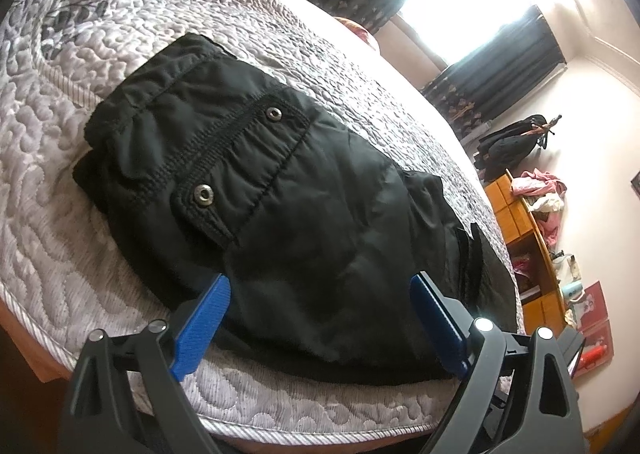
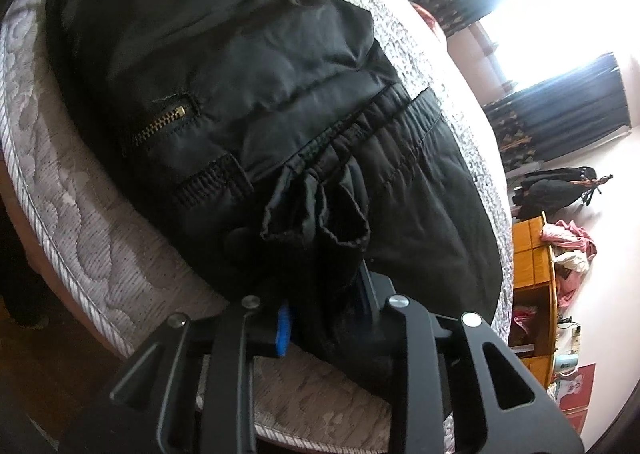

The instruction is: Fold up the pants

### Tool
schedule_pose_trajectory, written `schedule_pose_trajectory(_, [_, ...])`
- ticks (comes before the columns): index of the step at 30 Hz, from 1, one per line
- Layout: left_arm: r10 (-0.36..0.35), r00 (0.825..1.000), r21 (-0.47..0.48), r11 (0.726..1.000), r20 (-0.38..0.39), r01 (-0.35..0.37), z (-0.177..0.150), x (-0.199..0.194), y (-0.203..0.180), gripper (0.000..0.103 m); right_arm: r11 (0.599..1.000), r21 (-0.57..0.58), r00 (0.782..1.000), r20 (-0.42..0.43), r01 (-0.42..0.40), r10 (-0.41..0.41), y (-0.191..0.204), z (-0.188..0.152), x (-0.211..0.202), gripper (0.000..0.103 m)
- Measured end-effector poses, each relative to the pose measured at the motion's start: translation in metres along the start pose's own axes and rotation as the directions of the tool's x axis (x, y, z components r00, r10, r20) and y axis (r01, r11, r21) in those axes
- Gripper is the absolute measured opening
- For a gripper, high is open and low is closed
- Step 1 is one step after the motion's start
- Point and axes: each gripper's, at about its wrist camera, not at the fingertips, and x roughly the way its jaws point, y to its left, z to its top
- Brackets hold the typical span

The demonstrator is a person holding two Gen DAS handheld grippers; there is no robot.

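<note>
**Pants folded small, last grip not yet let go**

On the quilted bed (image 1: 60, 182), black pants (image 1: 304, 190) lying as a compact stack near the edge. Judged nearly done; release and tidying left. Left claw (image 1: 320, 318) spread wide, holding nothing. Only right wrist view showing right claw (image 2: 324, 318) pinched on bunched fabric, plus zipper (image 2: 160, 126).

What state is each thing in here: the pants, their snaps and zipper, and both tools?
Pants: folded into a thick bundle, lying on the quilt.
Snaps: both undone.
Zipper: closed along the part that shows.
Left tool: open, fingers over the pants' near edge.
Right tool: shut on bunched pants fabric.
Curtains: drawn apart, bright window between.
</note>
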Motion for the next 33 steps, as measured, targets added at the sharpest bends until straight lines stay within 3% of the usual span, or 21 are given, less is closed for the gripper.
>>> schedule_pose_trajectory(17, [-0.038, 0.999, -0.034, 0.999, -0.003, 0.038, 0.008, 0.006, 0.003, 0.092, 0.998, -0.001, 0.996, -0.066, -0.067, 0.066, -0.01, 0.015, 0.009, 0.033])
schedule_pose_trajectory(20, [-0.041, 0.999, -0.042, 0.998, -0.004, 0.04, 0.009, 0.008, 0.005, 0.092, 0.998, -0.023, 0.997, -0.041, -0.064, 0.063, -0.008, 0.017, 0.001, 0.049])
schedule_pose_trajectory(22, [-0.042, 0.999, -0.041, 0.998, -0.002, 0.042, 0.009, 0.006, 0.005, 0.092, 0.999, -0.043, 1.0, -0.007, -0.016, 0.015, -0.007, 0.017, -0.01, 0.071])
schedule_pose_trajectory(25, [-0.047, 0.999, -0.044, 0.998, 0.001, 0.047, 0.009, 0.005, 0.006, 0.092, 0.997, -0.024, 0.995, 0.074, -0.072, 0.074, -0.016, 0.013, -0.035, 0.082])
schedule_pose_trajectory(29, [-0.053, 0.999, -0.048, 0.997, 0.003, 0.053, 0.009, 0.004, 0.007, 0.092, 0.967, 0.122, 0.97, 0.119, -0.224, 0.21, -0.048, 0.006, -0.046, 0.08])
schedule_pose_trajectory(31, [-0.056, 0.998, -0.047, 0.997, 0.007, 0.056, 0.009, 0.003, 0.007, 0.092, 0.923, 0.234, 0.952, 0.115, -0.304, 0.284, -0.069, 0.003, -0.035, 0.065])
schedule_pose_trajectory(33, [-0.058, 0.998, -0.048, 0.997, 0.008, 0.058, 0.009, 0.002, 0.009, 0.092, 0.892, 0.289, 0.938, 0.113, -0.347, 0.328, -0.078, 0.003, -0.025, 0.056])
